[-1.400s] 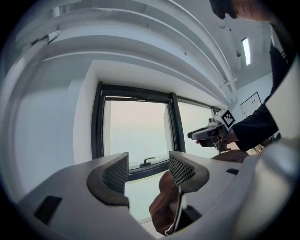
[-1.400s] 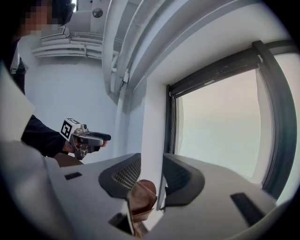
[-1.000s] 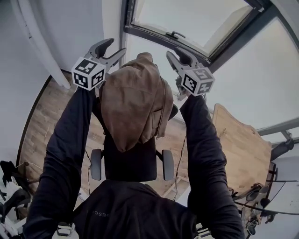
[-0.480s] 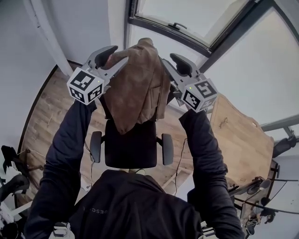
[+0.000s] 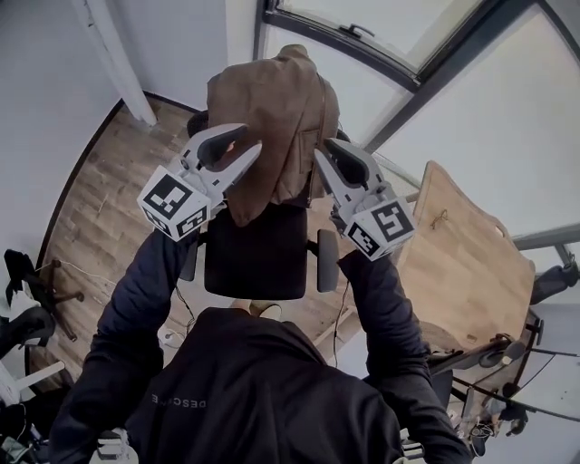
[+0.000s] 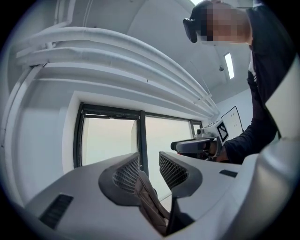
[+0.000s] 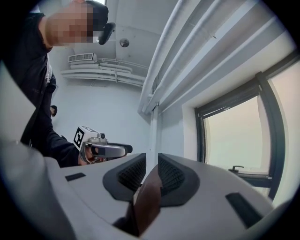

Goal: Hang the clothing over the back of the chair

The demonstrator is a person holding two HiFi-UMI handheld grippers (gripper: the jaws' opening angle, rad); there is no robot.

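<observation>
Jacket (image 5: 267, 118), brown, draped over black chair (image 5: 254, 263) back, window (image 5: 390, 23) beyond

Open floor (image 5: 95, 204) left of the chair (image 5: 254, 263); a wooden table (image 5: 462, 263) crowds its right.

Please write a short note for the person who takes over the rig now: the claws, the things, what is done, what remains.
Left claw: jaws apart and have just been closing. Brown cloth shows in the gap, but the pads do not press it.
Right claw: the same, with a narrower gap.
Jacket: draped over the back of the chair, held by neither claw.
Done: the jacket looks hung.
Left: probably only a check that it sits evenly and will not slide off.
</observation>
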